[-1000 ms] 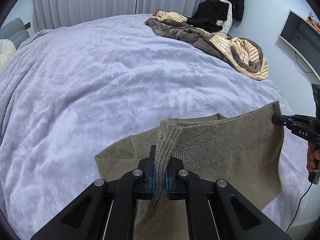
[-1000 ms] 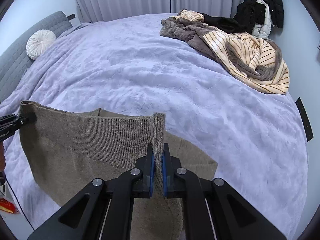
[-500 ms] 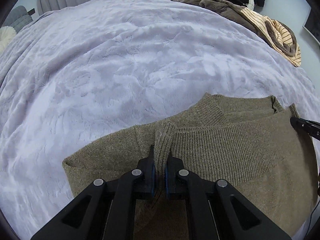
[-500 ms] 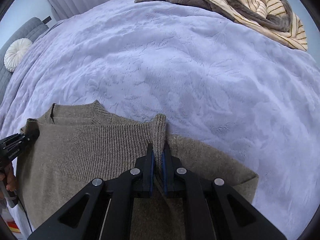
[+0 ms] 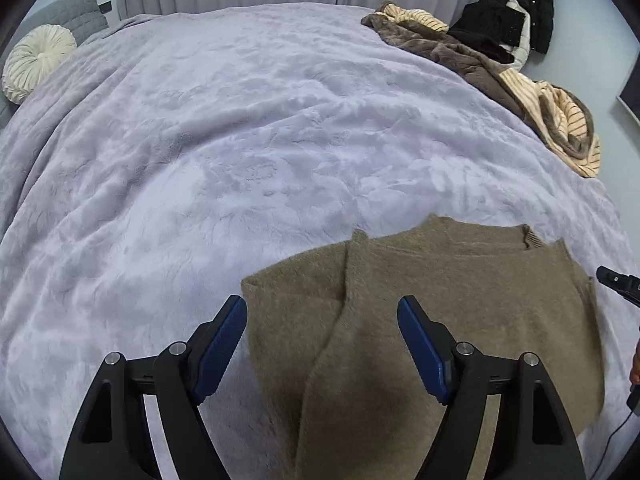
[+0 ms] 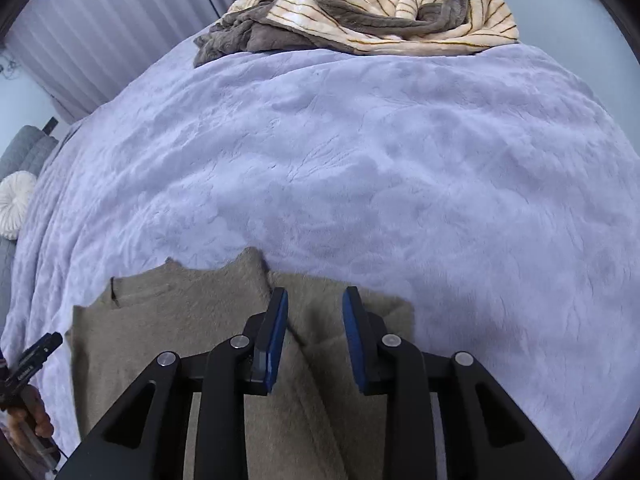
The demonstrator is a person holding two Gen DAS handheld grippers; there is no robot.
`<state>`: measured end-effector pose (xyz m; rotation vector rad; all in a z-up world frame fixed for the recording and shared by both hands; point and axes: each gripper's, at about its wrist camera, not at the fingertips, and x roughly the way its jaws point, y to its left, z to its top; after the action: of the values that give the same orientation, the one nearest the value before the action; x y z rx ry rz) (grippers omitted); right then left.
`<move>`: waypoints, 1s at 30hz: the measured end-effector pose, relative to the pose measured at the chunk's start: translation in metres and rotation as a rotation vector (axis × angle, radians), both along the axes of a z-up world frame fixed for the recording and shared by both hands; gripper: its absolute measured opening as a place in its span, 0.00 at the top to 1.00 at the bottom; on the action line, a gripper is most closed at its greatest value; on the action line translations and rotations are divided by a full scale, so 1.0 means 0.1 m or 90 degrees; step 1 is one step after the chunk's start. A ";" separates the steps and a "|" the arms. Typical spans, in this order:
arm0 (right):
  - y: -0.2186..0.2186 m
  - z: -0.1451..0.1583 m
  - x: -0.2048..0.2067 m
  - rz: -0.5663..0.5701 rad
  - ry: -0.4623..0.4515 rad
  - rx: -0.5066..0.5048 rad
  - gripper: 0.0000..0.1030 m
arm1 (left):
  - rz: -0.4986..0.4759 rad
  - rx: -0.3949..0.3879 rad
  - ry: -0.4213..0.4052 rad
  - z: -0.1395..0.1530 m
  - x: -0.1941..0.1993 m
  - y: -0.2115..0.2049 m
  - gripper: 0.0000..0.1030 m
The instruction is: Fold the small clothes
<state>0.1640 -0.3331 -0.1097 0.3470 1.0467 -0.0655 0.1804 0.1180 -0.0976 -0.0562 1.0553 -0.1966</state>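
Note:
A brown knit sweater (image 5: pixel 440 320) lies folded flat on the lilac bedspread (image 5: pixel 240 160), near the bed's front edge. It also shows in the right wrist view (image 6: pixel 180 320). My left gripper (image 5: pixel 322 320) is open and empty, just above the sweater's left part. My right gripper (image 6: pixel 314 312) is open and empty, above the sweater's right part. The tip of the right gripper (image 5: pixel 616 282) shows at the right edge of the left wrist view. The tip of the left gripper (image 6: pixel 38 354) shows at the left edge of the right wrist view.
A heap of striped cream and brown clothes (image 5: pixel 520 92) lies at the bed's far right; it also shows in the right wrist view (image 6: pixel 360 16). A black jacket (image 5: pixel 516 12) hangs behind it. A round white cushion (image 5: pixel 36 60) sits by a grey headboard (image 5: pixel 76 24) at far left.
Both grippers have opened and let go of the sweater's folded edge. The sweater has dropped flat onto the bedspread. Both grippers have drawn back a little.

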 end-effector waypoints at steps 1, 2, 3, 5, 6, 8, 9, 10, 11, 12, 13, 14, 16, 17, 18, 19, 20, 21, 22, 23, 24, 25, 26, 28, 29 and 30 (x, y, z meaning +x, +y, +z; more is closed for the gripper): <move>0.08 0.03 -0.09 0.017 -0.005 0.004 0.75 | -0.013 -0.020 0.003 0.02 -0.07 -0.04 0.24; 0.15 0.05 -0.17 0.031 -0.011 0.009 0.75 | -0.027 -0.047 0.010 0.03 -0.10 -0.09 0.24; 0.23 0.04 -0.22 0.043 -0.014 0.015 0.77 | -0.043 -0.078 0.020 0.03 -0.12 -0.16 0.24; 0.36 -0.04 -0.22 0.057 -0.008 0.025 0.77 | -0.060 -0.109 0.027 -0.01 -0.09 -0.33 0.24; 0.40 -0.09 -0.20 0.056 -0.002 0.028 0.78 | -0.060 -0.111 0.028 -0.05 -0.04 -0.40 0.24; 0.42 -0.21 -0.14 0.046 0.006 0.045 0.78 | -0.043 -0.124 0.042 -0.22 0.06 -0.45 0.24; 0.42 -0.29 -0.11 0.039 0.013 0.051 0.78 | -0.026 -0.130 0.059 -0.35 0.11 -0.45 0.24; 0.39 -0.36 -0.09 0.032 0.021 0.056 0.78 | -0.010 -0.128 0.069 -0.46 0.15 -0.40 0.24; 0.35 -0.43 -0.08 0.023 0.024 0.064 0.84 | 0.007 -0.123 0.076 -0.56 0.18 -0.34 0.24; 0.30 -0.48 -0.09 0.017 0.023 0.075 0.89 | 0.014 -0.134 0.075 -0.63 0.19 -0.28 0.24; 0.26 -0.51 -0.10 0.013 0.020 0.084 0.93 | 0.014 -0.152 0.071 -0.65 0.18 -0.22 0.24; 0.21 -0.53 -0.11 0.008 0.018 0.090 1.00 | 0.012 -0.161 0.072 -0.65 0.18 -0.19 0.24; 0.14 -0.55 -0.11 0.004 0.013 0.114 1.00 | 0.013 -0.167 0.077 -0.60 0.18 -0.16 0.24; 0.10 -0.54 -0.12 0.000 0.013 0.121 1.00 | 0.018 -0.167 0.078 -0.57 0.17 -0.14 0.24; 0.08 -0.53 -0.12 -0.005 0.012 0.121 1.00 | 0.024 -0.166 0.079 -0.55 0.16 -0.12 0.24; 0.06 -0.51 -0.13 -0.011 0.011 0.118 1.00 | 0.031 -0.164 0.080 -0.53 0.13 -0.11 0.24; 0.03 -0.49 -0.15 -0.020 0.013 0.118 1.00 | 0.038 -0.160 0.080 -0.50 0.09 -0.09 0.24; 0.00 -0.47 -0.17 -0.028 0.017 0.124 1.00 | 0.046 -0.149 0.081 -0.47 0.05 -0.07 0.24; -0.02 -0.46 -0.20 -0.031 0.021 0.131 1.00 | 0.051 -0.133 0.084 -0.45 0.00 -0.07 0.24; -0.02 -0.44 -0.22 -0.029 0.026 0.135 1.00 | 0.050 -0.127 0.087 -0.43 -0.05 -0.07 0.24; -0.01 -0.42 -0.25 -0.023 0.030 0.133 0.97 | 0.048 -0.125 0.093 -0.42 -0.10 -0.05 0.24; 0.00 -0.39 -0.29 -0.017 0.033 0.126 0.96 | 0.048 -0.125 0.101 -0.40 -0.16 -0.04 0.24; 0.02 -0.36 -0.34 -0.012 0.035 0.119 0.96 | 0.049 -0.127 0.105 -0.38 -0.22 -0.01 0.24; 0.05 -0.31 -0.44 -0.010 0.038 0.116 0.96 | 0.058 -0.133 0.114 -0.35 -0.35 0.03 0.24; 0.06 -0.30 -0.49 -0.012 0.040 0.120 0.96 | 0.063 -0.136 0.120 -0.34 -0.41 0.06 0.24; 0.05 -0.29 -0.56 -0.015 0.044 0.128 0.96 | 0.069 -0.135 0.126 -0.34 -0.48 0.09 0.24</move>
<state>0.1082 -0.3277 -0.1384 0.5420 1.1216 0.0074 0.1323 0.1267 -0.1311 -0.3292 1.2223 -0.2076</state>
